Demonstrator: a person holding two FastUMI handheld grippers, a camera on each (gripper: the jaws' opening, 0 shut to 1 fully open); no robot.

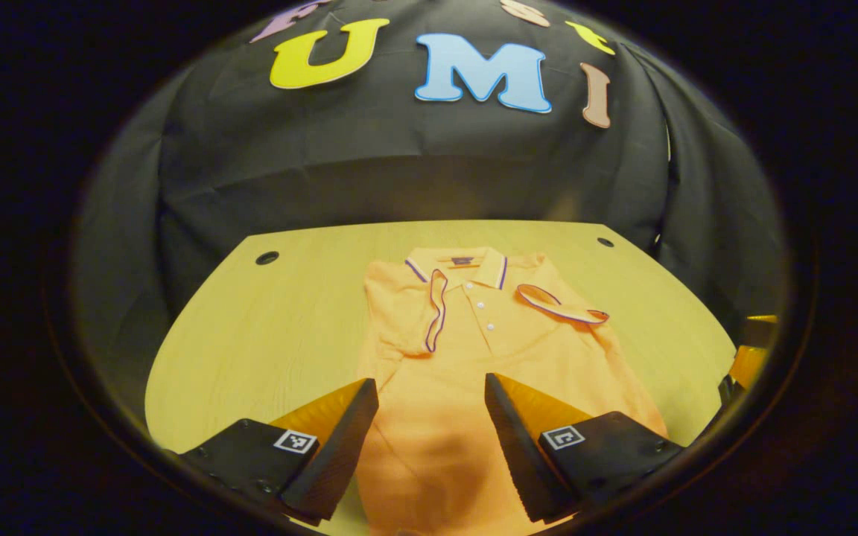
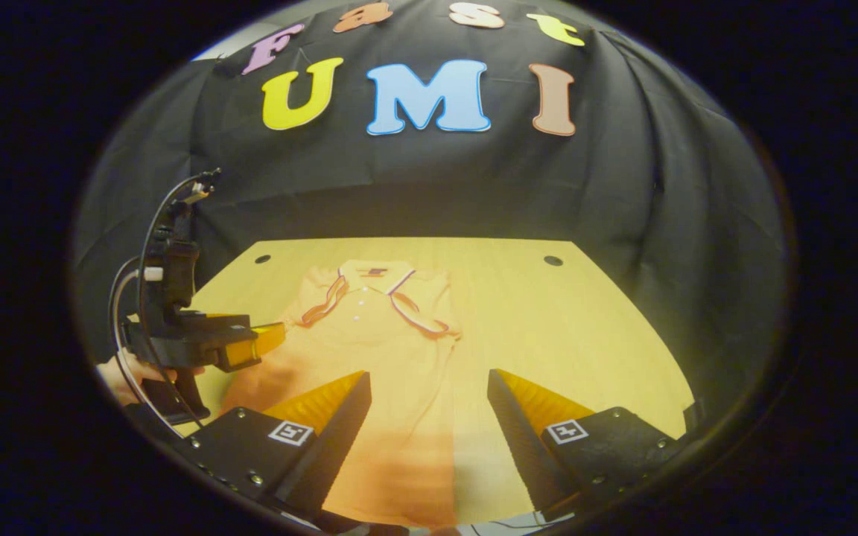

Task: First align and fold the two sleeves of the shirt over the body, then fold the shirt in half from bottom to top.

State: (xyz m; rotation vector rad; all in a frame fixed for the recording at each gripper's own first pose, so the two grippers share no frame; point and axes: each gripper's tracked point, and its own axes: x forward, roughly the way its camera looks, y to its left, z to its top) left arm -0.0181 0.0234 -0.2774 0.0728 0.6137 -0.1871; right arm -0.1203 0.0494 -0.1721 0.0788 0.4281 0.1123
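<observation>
**Lying flat with both sleeves folded in**

Lying face up on the pale wooden surface (image 1: 265, 335), the orange polo shirt (image 1: 466, 372) is showing its collar (image 1: 459, 266) at the far end, toward the black cloth wall, and its hem at the near end, under the cameras. Both sleeves are sitting folded over the body. In the left gripper view, one sleeve (image 1: 410, 313) is lying down the left of the button strip, its striped cuff running almost straight toward the camera, while the other sleeve (image 1: 563, 305) is resting on the right chest with its cuff slanting outward. The row of white buttons (image 1: 482, 307) is showing between them.

The left gripper (image 1: 431, 432) is hovering above the lower body of the shirt with its jaws standing wide apart and nothing between them; the orange cloth is showing through the gap. In the right gripper view the same left gripper (image 2: 269, 339) is appearing at the left edge, held by a hand (image 2: 127, 376), with a cable looping up from its body, and its tips are pointing in over the shirt's left side.

The right gripper (image 2: 429, 424) is also hanging wide open, holding nothing, above the near right part of the shirt (image 2: 392, 387), where the cloth is meeting bare wood. Two round holes (image 2: 553, 260) are sitting in the far corners of the surface.
</observation>
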